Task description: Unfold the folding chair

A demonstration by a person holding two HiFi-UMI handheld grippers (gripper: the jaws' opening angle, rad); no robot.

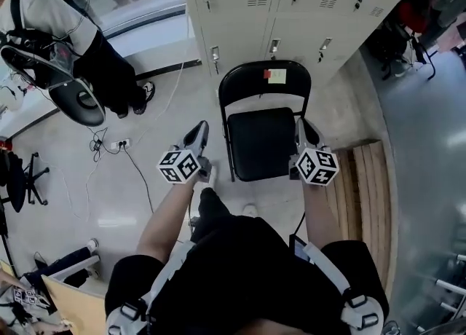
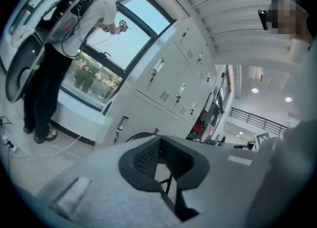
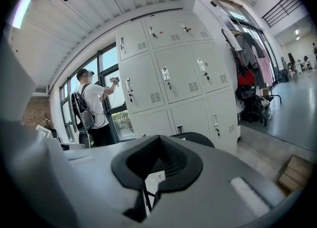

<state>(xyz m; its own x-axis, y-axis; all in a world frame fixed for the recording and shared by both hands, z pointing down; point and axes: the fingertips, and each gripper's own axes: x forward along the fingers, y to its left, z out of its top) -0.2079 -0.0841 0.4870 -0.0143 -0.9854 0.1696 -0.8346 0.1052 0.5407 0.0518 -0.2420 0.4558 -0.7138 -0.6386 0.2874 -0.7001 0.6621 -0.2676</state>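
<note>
The black folding chair (image 1: 263,126) stands unfolded in front of the grey lockers, with its seat flat and a small label on the backrest. In the head view my left gripper (image 1: 198,135) hangs left of the chair, apart from it. My right gripper (image 1: 302,132) is over the seat's right edge; whether it touches the chair I cannot tell. Both stand shut with nothing between their fingers. The top of the backrest (image 2: 141,135) shows past my left gripper (image 2: 166,170) in the left gripper view. It also shows as the backrest (image 3: 195,138) beyond my right gripper (image 3: 148,175).
Grey lockers (image 1: 291,6) line the wall behind the chair. A person with a backpack (image 1: 65,28) stands at the upper left by the window. Cables and a power strip (image 1: 109,144) lie on the floor at left. Wooden slats (image 1: 368,188) lie at the right.
</note>
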